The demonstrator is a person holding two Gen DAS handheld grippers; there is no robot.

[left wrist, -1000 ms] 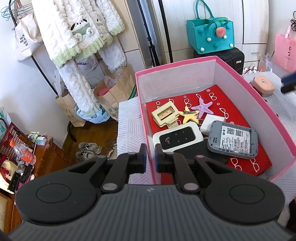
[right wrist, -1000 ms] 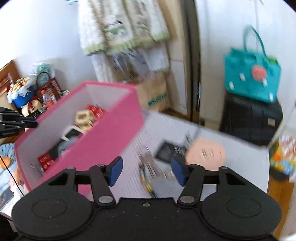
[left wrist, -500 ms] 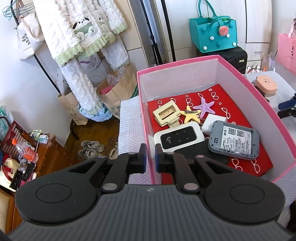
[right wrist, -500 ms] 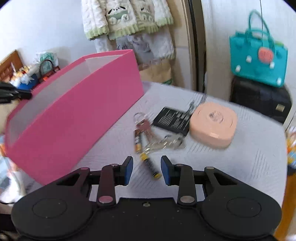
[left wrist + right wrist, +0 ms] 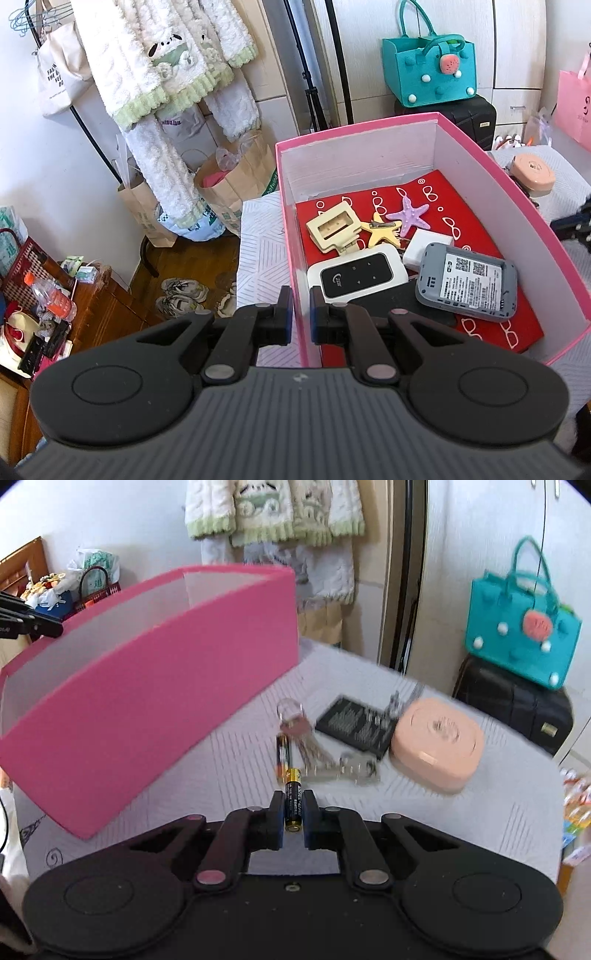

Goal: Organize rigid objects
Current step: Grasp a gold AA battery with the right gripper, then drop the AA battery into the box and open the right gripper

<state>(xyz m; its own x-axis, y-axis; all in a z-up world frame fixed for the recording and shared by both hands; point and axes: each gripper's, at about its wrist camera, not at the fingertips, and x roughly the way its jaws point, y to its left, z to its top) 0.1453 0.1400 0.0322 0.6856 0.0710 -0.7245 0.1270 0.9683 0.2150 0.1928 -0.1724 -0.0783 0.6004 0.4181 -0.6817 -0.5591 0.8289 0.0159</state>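
Note:
My left gripper is shut on the near wall of the pink box. Inside lie a white router, a grey router, a cream clip, two starfish clips and a white block. My right gripper is shut on a black-and-gold battery on the white table. A second battery, a bunch of keys, a black battery pack and a peach case lie just beyond. The pink box stands to its left.
The white table ends close behind the peach case. A teal bag sits on a black suitcase beyond it. A clothes rack with fleece garments, paper bags and shoes are on the floor to the left.
My right gripper has come down toward the table and closed its fingers around the battery. My left gripper stays shut on the box wall.

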